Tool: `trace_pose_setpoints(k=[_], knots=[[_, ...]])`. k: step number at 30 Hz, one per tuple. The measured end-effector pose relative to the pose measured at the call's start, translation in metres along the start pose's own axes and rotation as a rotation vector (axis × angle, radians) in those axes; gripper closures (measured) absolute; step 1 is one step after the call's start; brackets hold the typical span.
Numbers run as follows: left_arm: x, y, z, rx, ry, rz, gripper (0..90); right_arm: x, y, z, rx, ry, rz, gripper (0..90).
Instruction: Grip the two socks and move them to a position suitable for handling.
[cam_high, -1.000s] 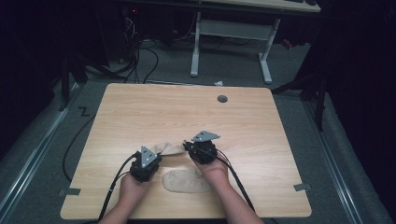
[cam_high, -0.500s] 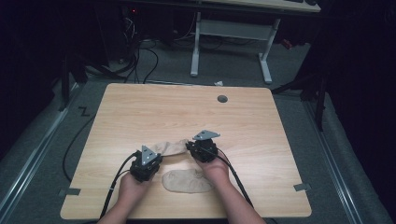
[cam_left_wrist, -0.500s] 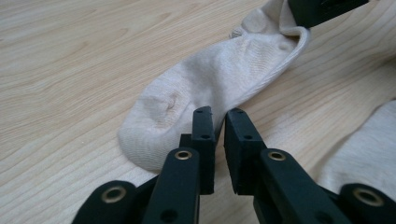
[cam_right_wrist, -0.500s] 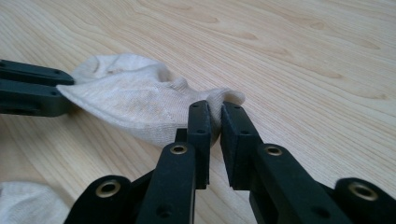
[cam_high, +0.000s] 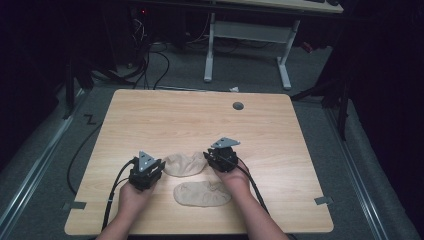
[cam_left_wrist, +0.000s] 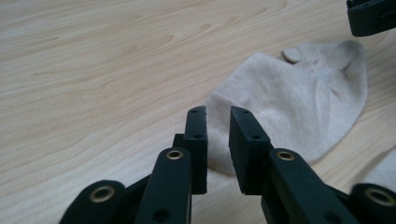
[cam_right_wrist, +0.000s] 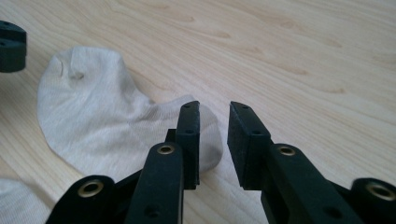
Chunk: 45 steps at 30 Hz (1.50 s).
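A beige sock (cam_high: 184, 164) lies flat on the wooden table (cam_high: 200, 120) between my two grippers. My left gripper (cam_high: 158, 169) points at its left end and my right gripper (cam_high: 210, 160) at its right end. In the left gripper view the jaws (cam_left_wrist: 218, 114) stand a small gap apart over the edge of the sock (cam_left_wrist: 299, 98), with nothing pinched. The right gripper's jaws (cam_right_wrist: 214, 109) show the same gap beside the tip of the sock (cam_right_wrist: 93, 112). Both pairs of jaws have just been opening. A second beige sock (cam_high: 202, 194) lies nearer the front edge.
The table has a round grey cable hole (cam_high: 238, 106) at its far side. Cables trail from both grippers over the front edge. A white desk frame (cam_high: 250, 35) stands on the floor beyond the table.
Both grippers have let go of the ends of the sock and sit a little farther apart. The sock now rests loose on the table.
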<state>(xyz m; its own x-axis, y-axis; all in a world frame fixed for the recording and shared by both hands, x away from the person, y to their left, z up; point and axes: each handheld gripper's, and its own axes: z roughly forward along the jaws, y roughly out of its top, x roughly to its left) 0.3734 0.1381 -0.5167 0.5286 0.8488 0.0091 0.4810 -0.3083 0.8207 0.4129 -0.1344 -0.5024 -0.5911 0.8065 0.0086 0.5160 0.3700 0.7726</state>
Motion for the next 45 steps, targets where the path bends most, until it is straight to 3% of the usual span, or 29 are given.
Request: trace_pose_setpoints(k=[4, 7, 10, 13, 17, 22, 25, 26, 30, 32, 33, 37, 39, 42, 45], knots=[[0.003, 0.004, 0.012, 0.033, -0.007, -0.007, 73.4, -0.002, 0.005, 0.009, 0.015, 0.008, 0.006, 72.0], [0.004, 0.002, 0.021, 0.071, -0.012, -0.010, 72.7, -0.005, 0.000, 0.022, 0.066, 0.015, 0.015, 71.6], [0.000, -0.002, 0.024, 0.100, -0.013, 0.017, 73.1, -0.007, -0.008, 0.027, 0.116, 0.028, 0.019, 75.1], [-0.005, -0.003, 0.023, 0.105, -0.018, 0.037, 73.2, -0.008, -0.014, 0.017, 0.114, 0.025, 0.000, 76.6], [-0.010, -0.004, 0.021, 0.105, -0.017, 0.061, 73.6, -0.013, -0.033, -0.004, 0.110, -0.027, 0.003, 76.7], [-0.010, -0.003, 0.019, 0.094, -0.036, 0.038, 71.7, -0.021, -0.036, -0.021, 0.071, -0.021, 0.045, 75.9], [-0.007, -0.002, 0.020, 0.093, -0.038, 0.024, 70.2, -0.016, -0.026, -0.019, 0.046, -0.003, 0.048, 74.6], [-0.005, -0.001, 0.021, 0.093, -0.042, 0.011, 69.7, -0.010, -0.018, -0.011, 0.038, 0.022, 0.038, 72.3], [-0.002, -0.001, 0.025, 0.115, -0.059, -0.010, 66.6, -0.006, -0.014, 0.009, 0.077, 0.039, 0.032, 65.6], [-0.001, -0.001, 0.026, 0.121, -0.067, -0.031, 66.4, -0.007, -0.019, 0.014, 0.115, 0.034, 0.042, 63.6], [0.000, -0.001, 0.026, 0.118, -0.070, -0.035, 66.6, -0.007, -0.021, 0.012, 0.109, 0.034, 0.045, 63.8], [-0.002, -0.002, 0.025, 0.113, -0.080, -0.034, 75.6, -0.007, -0.023, 0.008, 0.121, 0.033, 0.040, 67.5], [-0.007, -0.003, 0.024, 0.105, -0.086, -0.009, 85.0, -0.007, -0.027, 0.005, 0.108, 0.031, 0.043, 82.2], [-0.010, -0.004, 0.023, 0.093, -0.060, 0.013, 87.2, -0.005, -0.029, 0.004, 0.091, 0.017, 0.018, 85.8], [-0.009, -0.002, 0.019, 0.061, -0.061, -0.009, 87.3, -0.002, -0.026, 0.000, 0.069, 0.012, 0.012, 85.7]])
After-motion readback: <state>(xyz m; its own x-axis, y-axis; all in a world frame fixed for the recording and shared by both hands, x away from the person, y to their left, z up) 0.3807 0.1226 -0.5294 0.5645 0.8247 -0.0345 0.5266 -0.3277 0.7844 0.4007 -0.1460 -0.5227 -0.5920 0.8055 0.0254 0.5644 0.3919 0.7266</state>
